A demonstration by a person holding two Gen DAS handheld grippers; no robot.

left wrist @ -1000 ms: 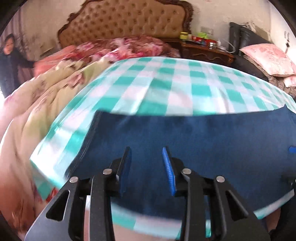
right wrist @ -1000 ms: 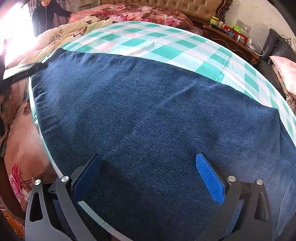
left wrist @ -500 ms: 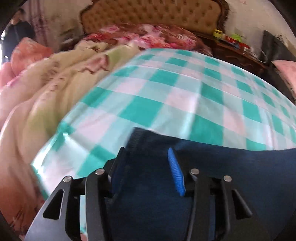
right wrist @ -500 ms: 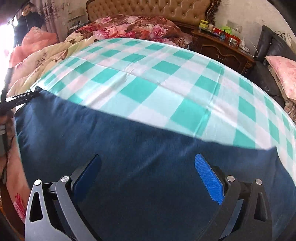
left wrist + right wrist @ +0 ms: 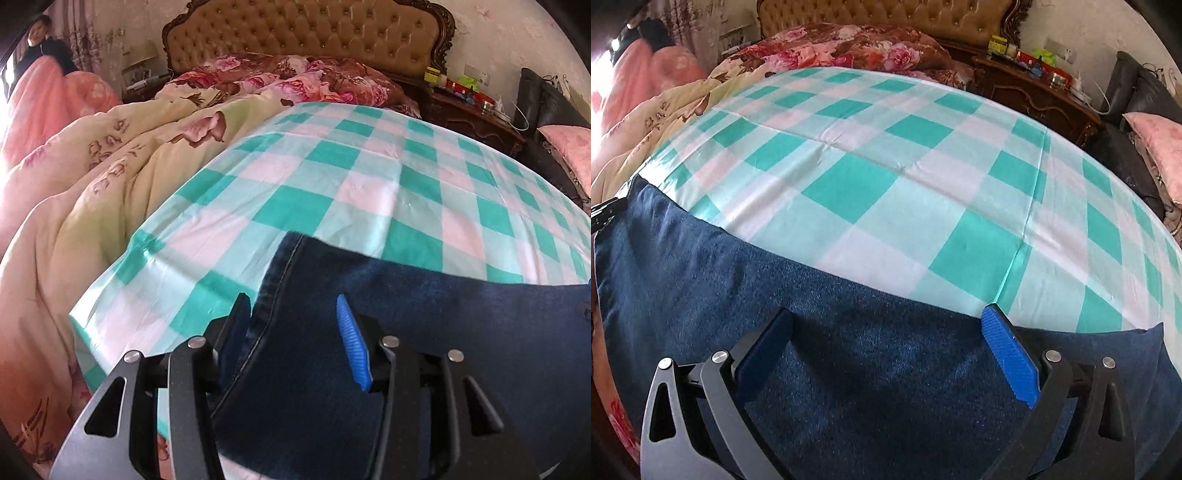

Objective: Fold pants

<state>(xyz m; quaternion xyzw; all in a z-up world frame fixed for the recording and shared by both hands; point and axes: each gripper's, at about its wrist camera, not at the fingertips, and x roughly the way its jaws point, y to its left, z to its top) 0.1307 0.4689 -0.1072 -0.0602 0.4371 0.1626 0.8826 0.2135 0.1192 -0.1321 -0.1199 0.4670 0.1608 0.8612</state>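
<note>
Dark blue denim pants (image 5: 424, 350) lie flat along the near edge of the bed on a green-and-white checked sheet (image 5: 332, 177). My left gripper (image 5: 291, 326) hangs over the pants' left end. It is open, and the stitched side seam runs between its fingers; the left finger (image 5: 236, 325) is over the sheet and the right one over denim. In the right wrist view the pants (image 5: 849, 369) fill the foreground. My right gripper (image 5: 886, 336) stands wide open just above them, its fingertips close to the cloth's far edge.
A floral quilt (image 5: 92, 184) is heaped on the left of the bed, below a tufted headboard (image 5: 306, 33). A wooden nightstand (image 5: 1027, 85) with small bottles stands at the back right, beside a pink pillow (image 5: 1156, 147) on a dark seat. A person (image 5: 40, 48) stands far left.
My left gripper has slid left along the pants to their left end and its jaws have widened a little. In the right wrist view, far less denim lies beyond the fingertips.
</note>
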